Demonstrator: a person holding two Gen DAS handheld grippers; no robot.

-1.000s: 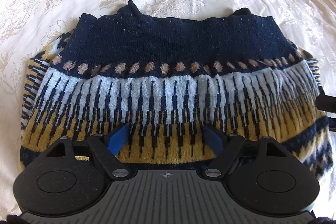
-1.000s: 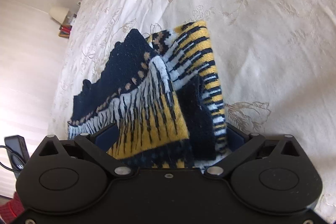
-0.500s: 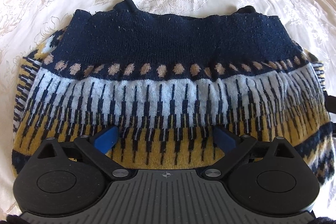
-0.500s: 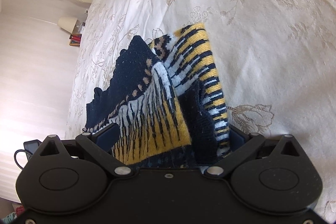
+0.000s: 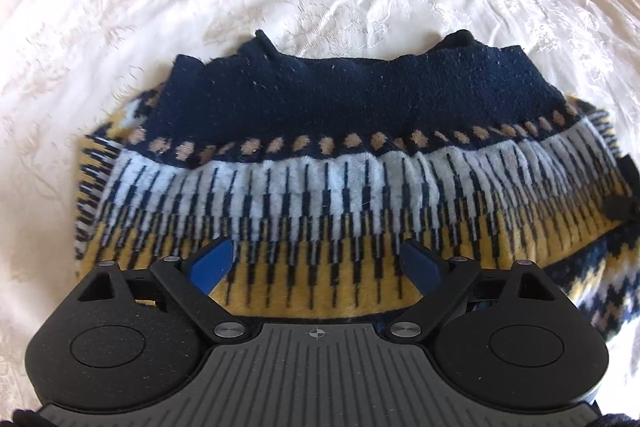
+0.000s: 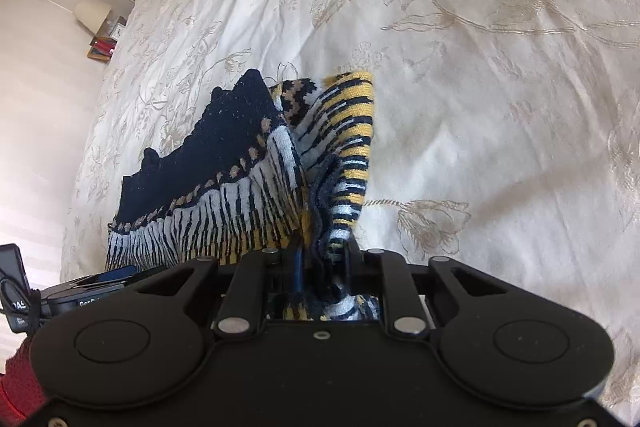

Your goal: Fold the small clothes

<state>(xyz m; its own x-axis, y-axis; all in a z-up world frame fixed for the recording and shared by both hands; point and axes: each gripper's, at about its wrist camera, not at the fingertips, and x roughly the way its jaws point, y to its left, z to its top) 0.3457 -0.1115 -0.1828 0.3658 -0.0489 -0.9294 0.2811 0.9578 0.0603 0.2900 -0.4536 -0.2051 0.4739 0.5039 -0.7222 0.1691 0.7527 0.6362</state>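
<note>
My right tool (image 6: 320,259) had just clenched on the right edge of the sweater (image 5: 344,187) while my left tool (image 5: 316,263) stayed released over its near hem, so the next fold on the bed (image 6: 500,87) could start.

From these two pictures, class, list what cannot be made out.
- Left wrist view: the sweater's near hem, hidden behind the left gripper.
- Right wrist view: how much cloth the right gripper pinches, hidden by its body.
- Right wrist view: the shelf items, too small.

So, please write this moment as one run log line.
left gripper: open over navy-yellow patterned knit sweater | right gripper: shut on sweater edge | white embroidered bedspread
</note>
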